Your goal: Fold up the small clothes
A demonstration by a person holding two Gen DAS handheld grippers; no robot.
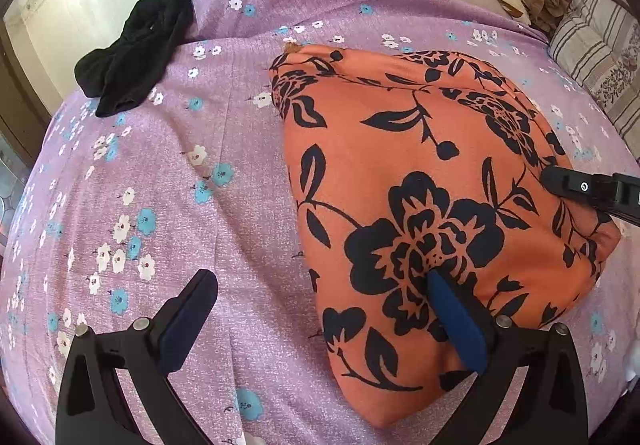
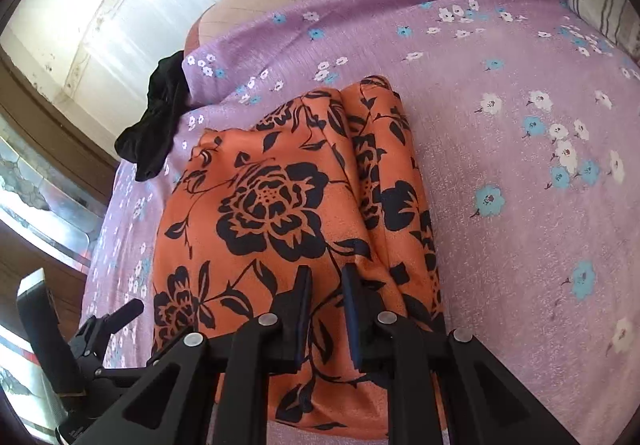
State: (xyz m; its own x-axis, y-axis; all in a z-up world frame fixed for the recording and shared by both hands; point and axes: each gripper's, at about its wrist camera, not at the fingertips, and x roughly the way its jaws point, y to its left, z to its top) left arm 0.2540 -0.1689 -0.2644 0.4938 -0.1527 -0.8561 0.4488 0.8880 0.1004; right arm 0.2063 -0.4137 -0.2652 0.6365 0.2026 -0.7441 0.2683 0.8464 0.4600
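Left wrist camera: sits behind the left gripper [image 1: 324, 317], angled steeply down, close over the near edge of the lilac bedsheet [image 1: 168, 173]. Right wrist camera: behind the right gripper [image 2: 327, 285], also tilted down, close, facing the sheet's far edge. Shared ground: orange floral garment [image 1: 420, 149] mid-sheet, black garment [image 1: 136, 45] at the left edge. Each view catches the other gripper.

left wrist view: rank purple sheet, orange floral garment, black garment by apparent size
1. purple sheet, covers most of the frame.
2. orange floral garment, folded, close to the camera.
3. black garment, crumpled and farther off, so its true size against the orange one is unsure.
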